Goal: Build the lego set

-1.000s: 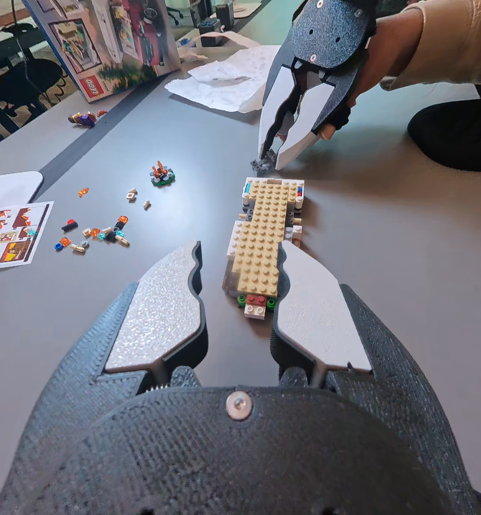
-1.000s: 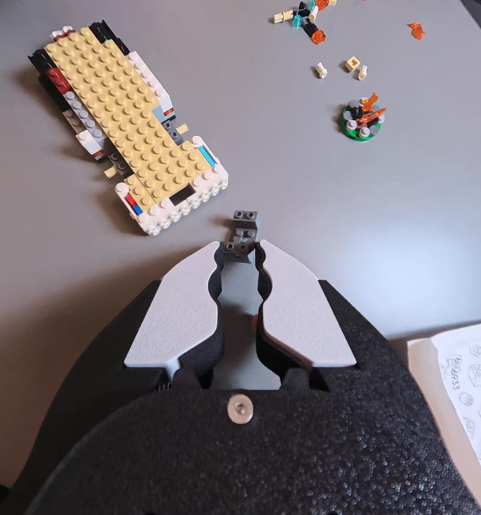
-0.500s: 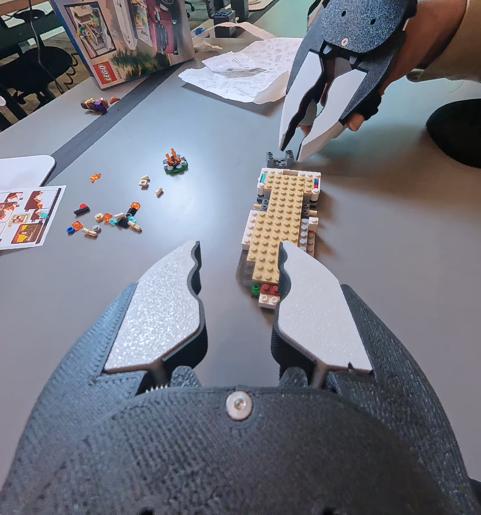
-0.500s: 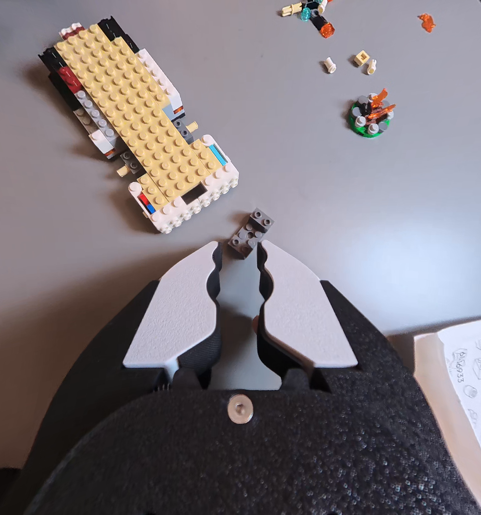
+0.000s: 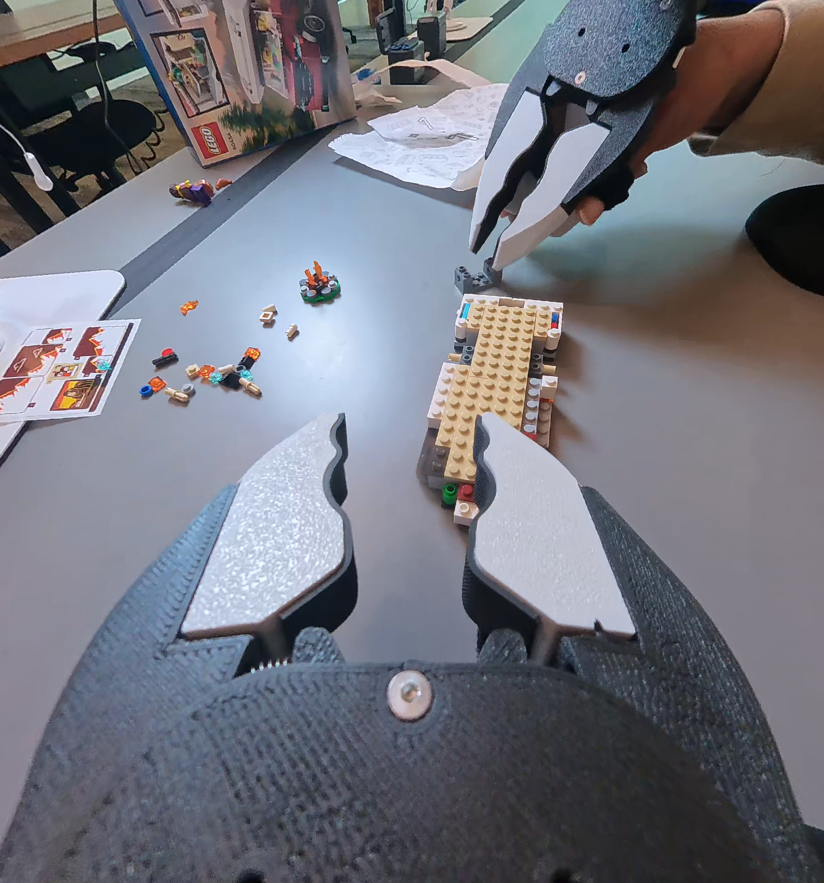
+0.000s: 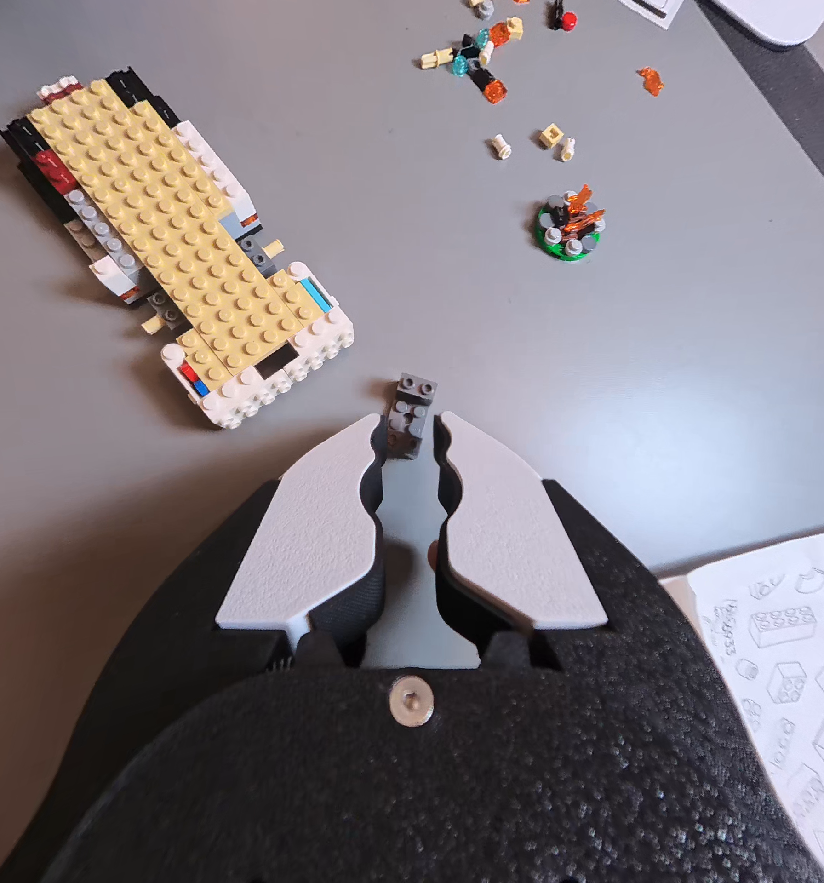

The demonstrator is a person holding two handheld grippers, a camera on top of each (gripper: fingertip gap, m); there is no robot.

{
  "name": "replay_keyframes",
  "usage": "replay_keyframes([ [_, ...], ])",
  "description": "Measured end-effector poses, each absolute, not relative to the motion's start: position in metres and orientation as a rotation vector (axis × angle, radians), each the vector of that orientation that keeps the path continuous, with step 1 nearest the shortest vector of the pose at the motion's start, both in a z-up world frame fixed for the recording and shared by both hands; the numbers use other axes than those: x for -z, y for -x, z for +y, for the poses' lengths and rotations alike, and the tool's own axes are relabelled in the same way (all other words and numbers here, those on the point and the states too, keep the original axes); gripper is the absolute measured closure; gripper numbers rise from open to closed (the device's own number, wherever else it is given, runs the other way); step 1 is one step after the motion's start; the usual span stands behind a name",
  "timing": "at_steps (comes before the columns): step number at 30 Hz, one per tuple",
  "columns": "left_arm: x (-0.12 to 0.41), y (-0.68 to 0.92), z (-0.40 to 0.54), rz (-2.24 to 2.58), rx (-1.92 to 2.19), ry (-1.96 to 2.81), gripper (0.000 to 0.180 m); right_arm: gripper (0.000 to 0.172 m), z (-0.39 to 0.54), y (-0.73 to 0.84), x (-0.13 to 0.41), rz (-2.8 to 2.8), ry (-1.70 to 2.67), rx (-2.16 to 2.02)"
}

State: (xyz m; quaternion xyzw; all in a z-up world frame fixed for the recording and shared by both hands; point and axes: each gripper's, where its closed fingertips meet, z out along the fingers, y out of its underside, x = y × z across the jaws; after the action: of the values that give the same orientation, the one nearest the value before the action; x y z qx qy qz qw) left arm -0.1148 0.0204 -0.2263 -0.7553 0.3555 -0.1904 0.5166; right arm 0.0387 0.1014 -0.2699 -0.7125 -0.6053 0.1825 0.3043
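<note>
A small dark grey brick piece lies on the grey table between the fingertips of my right gripper. A gap shows beside the right pad, so the pads do not press on it and this gripper is open. The left wrist view shows this gripper tilted down over the same piece. A long tan-topped brick build lies just beyond that piece. My left gripper is wide open and empty, its right finger over the build's near end.
A round green campfire model and several loose small parts lie left of the build. A sticker sheet, a white pad, a toy box and a printed paper sheet lie farther off. A person's sleeve holds the right gripper. About 20 centimetres separates my left fingertips from my right.
The grey piece sat at the right fingertips, then lay turned on the table just ahead of them. Now it lies between them again, jaws a little narrower. The left gripper drew back slightly.
</note>
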Motion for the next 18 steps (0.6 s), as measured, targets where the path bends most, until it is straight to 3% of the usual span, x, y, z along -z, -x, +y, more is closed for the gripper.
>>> replay_keyframes([
  [8, 0.229, 0.114, 0.021, 0.849, 0.471, 1.817, 0.13, 0.132, 0.087, -0.034, 0.271, -1.554, 1.967, -0.524],
  [11, 0.233, 0.11, 0.017, 0.876, 0.501, 1.832, 0.129, 0.133, 0.091, -0.032, 0.279, -1.577, 1.992, -0.464],
  [15, 0.247, 0.1, 0.004, 0.953, 0.58, 1.925, 0.106, 0.156, 0.1, -0.033, 0.281, -1.631, 1.985, -0.449],
  [18, 0.266, 0.093, -0.002, 1.026, 0.568, 2.001, 0.093, 0.147, 0.107, -0.036, 0.277, -1.65, 1.964, -0.445],
])
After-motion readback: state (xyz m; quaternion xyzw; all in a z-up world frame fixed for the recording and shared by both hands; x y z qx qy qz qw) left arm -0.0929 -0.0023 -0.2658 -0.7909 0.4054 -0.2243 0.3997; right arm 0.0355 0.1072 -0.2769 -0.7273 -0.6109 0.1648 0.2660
